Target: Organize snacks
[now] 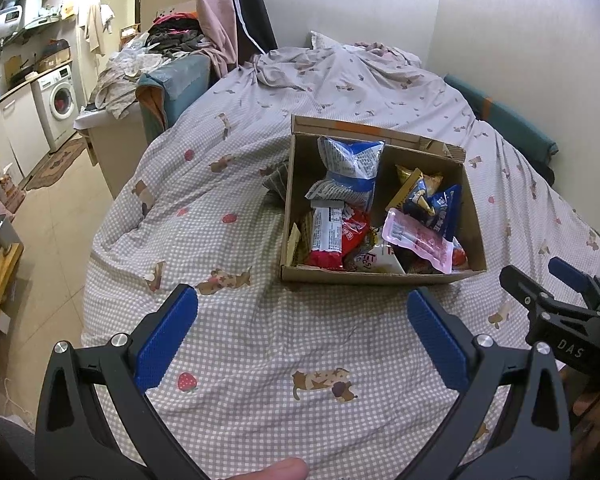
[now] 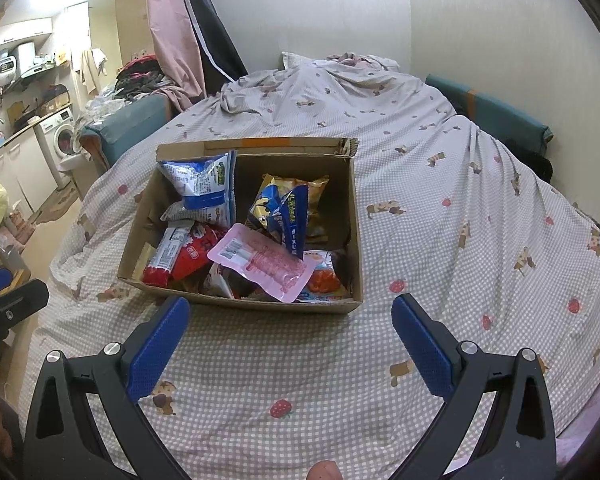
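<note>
Snacks fill a cardboard box (image 2: 354, 240) that sits in the middle of the bed (image 2: 440, 184). A pink packet (image 2: 260, 262) lies on top at the near side, a red packet (image 2: 188, 258) is to its left, and a blue and white bag (image 2: 204, 188) leans at the far left. Left gripper (image 1: 302, 334) and right gripper (image 2: 290, 338) both hang above the sheet, near the box, with fingers spread wide and nothing between them.
</note>
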### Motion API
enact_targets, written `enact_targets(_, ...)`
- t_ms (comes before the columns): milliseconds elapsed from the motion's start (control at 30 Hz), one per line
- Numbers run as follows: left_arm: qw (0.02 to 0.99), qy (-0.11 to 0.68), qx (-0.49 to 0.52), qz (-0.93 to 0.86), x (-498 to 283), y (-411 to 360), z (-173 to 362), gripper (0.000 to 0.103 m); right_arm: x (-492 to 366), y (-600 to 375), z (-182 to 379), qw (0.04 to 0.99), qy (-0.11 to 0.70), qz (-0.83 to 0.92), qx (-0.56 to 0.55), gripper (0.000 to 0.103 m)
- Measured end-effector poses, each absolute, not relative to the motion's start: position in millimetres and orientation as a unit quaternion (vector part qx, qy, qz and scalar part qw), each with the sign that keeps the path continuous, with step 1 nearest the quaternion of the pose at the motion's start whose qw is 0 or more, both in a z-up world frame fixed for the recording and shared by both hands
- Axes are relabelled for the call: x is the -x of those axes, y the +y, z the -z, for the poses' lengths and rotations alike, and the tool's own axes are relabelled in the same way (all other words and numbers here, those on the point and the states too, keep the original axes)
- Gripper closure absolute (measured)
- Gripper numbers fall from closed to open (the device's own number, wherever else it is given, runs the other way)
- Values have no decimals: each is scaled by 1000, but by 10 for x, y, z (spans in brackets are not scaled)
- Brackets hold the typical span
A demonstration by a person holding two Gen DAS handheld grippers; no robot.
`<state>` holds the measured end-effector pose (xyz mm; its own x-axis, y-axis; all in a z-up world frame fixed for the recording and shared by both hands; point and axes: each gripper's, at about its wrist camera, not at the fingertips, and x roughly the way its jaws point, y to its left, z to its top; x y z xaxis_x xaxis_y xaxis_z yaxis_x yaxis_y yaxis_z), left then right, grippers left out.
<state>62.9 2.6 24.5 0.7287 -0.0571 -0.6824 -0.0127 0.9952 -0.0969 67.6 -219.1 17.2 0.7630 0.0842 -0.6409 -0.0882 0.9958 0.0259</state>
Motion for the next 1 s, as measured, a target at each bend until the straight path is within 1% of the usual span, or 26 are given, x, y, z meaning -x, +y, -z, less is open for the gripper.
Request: enact_targets(1000,929,367,47,14,-631,23,-197,0,-640,-2258,-256,945,323,-46,-17,0)
